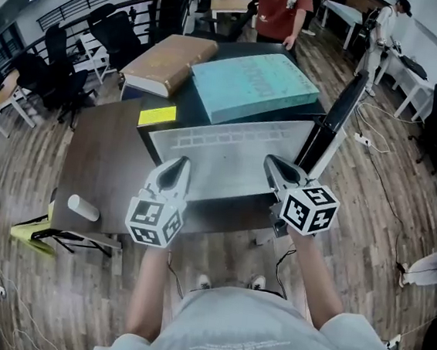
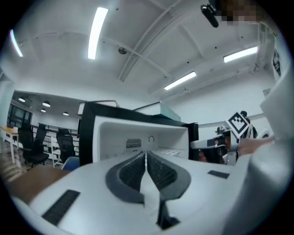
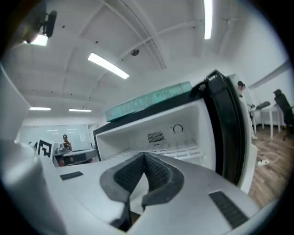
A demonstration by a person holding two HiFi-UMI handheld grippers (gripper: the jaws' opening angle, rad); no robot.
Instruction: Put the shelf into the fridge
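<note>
The shelf (image 1: 228, 160) is a flat, pale see-through panel held level in front of the open black fridge (image 1: 196, 110). My left gripper (image 1: 173, 175) is shut on the shelf's near edge at the left, and my right gripper (image 1: 281, 173) is shut on it at the right. In the left gripper view the dark pads (image 2: 133, 172) press on a thin white sliver of shelf (image 2: 149, 190), with the fridge's white inside (image 2: 138, 137) straight ahead. The right gripper (image 3: 144, 158) also pinches the shelf (image 3: 137, 186) and faces the white compartment (image 3: 161, 133).
The fridge door (image 1: 334, 120) stands open at the right. A teal box (image 1: 251, 84), a brown box (image 1: 168, 64) and a yellow note (image 1: 157, 115) lie on the fridge top. A brown table (image 1: 100, 158) with a white cup (image 1: 83, 207) is left. A person in red (image 1: 278, 10) stands behind.
</note>
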